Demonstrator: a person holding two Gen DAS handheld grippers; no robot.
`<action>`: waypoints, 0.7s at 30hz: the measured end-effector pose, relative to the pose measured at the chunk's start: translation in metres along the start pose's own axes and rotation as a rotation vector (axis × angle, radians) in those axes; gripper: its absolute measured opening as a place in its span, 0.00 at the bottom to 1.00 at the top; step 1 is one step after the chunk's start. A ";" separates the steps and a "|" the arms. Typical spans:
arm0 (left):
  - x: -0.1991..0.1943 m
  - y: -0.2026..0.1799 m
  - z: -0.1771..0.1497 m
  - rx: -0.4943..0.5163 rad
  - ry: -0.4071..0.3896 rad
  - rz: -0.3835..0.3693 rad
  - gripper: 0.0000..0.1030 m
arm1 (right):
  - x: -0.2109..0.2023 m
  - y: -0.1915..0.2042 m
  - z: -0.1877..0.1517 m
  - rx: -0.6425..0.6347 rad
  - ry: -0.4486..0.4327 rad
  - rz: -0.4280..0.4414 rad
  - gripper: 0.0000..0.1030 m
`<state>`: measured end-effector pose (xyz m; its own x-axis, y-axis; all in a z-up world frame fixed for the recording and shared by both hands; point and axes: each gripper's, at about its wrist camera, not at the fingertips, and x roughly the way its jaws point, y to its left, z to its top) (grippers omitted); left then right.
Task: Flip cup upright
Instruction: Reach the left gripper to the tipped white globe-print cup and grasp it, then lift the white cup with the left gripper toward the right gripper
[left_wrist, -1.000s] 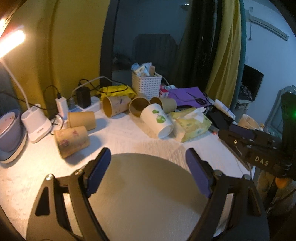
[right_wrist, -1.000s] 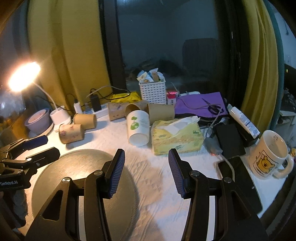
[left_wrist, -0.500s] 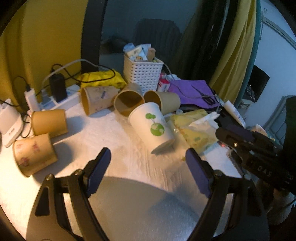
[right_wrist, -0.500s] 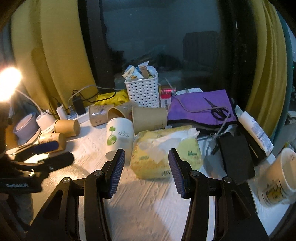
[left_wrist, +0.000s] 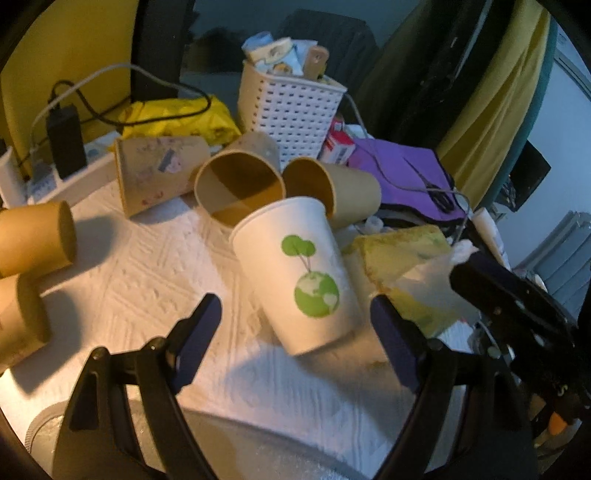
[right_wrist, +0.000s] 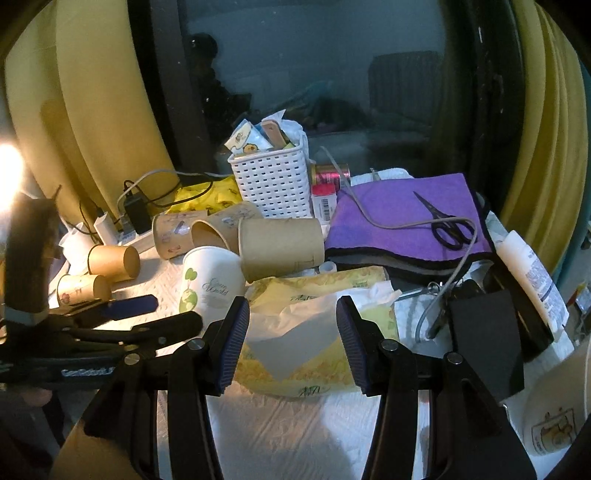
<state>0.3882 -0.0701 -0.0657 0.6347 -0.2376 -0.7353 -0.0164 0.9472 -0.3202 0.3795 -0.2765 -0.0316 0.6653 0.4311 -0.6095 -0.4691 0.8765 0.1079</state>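
Note:
A white paper cup with a green globe print (left_wrist: 299, 273) stands upside down on the white cloth; it also shows in the right wrist view (right_wrist: 210, 280). My left gripper (left_wrist: 295, 325) is open, its fingers on either side of the cup's lower part, not touching. My right gripper (right_wrist: 291, 332) is open and empty, above a yellow tissue pack (right_wrist: 314, 332). Several brown paper cups lie on their sides behind the white cup (left_wrist: 240, 188), and at the left (left_wrist: 33, 236).
A white basket (left_wrist: 291, 107) full of packets stands at the back. A power strip with chargers (left_wrist: 62, 147) is at the back left. A purple cloth with scissors (right_wrist: 406, 218), black boxes (right_wrist: 484, 332) and a mug (right_wrist: 554, 417) are at the right. A round grey tray (left_wrist: 258, 450) lies near.
Both grippers moved forward toward the cups. The white cup now sits between my left gripper's fingers. My right gripper now hovers over the tissue pack. Both stayed open.

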 end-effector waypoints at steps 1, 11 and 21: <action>0.004 0.001 0.002 -0.005 0.008 -0.003 0.81 | 0.001 -0.002 0.001 0.004 0.001 0.000 0.50; 0.026 0.001 0.006 -0.022 0.061 -0.046 0.64 | 0.003 -0.010 0.000 0.026 0.010 -0.015 0.50; -0.002 0.006 -0.002 -0.009 0.034 -0.064 0.63 | -0.011 0.001 -0.001 0.025 0.011 -0.040 0.50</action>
<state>0.3853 -0.0648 -0.0674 0.6081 -0.3048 -0.7330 0.0160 0.9279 -0.3725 0.3712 -0.2808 -0.0254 0.6768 0.3937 -0.6221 -0.4279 0.8980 0.1027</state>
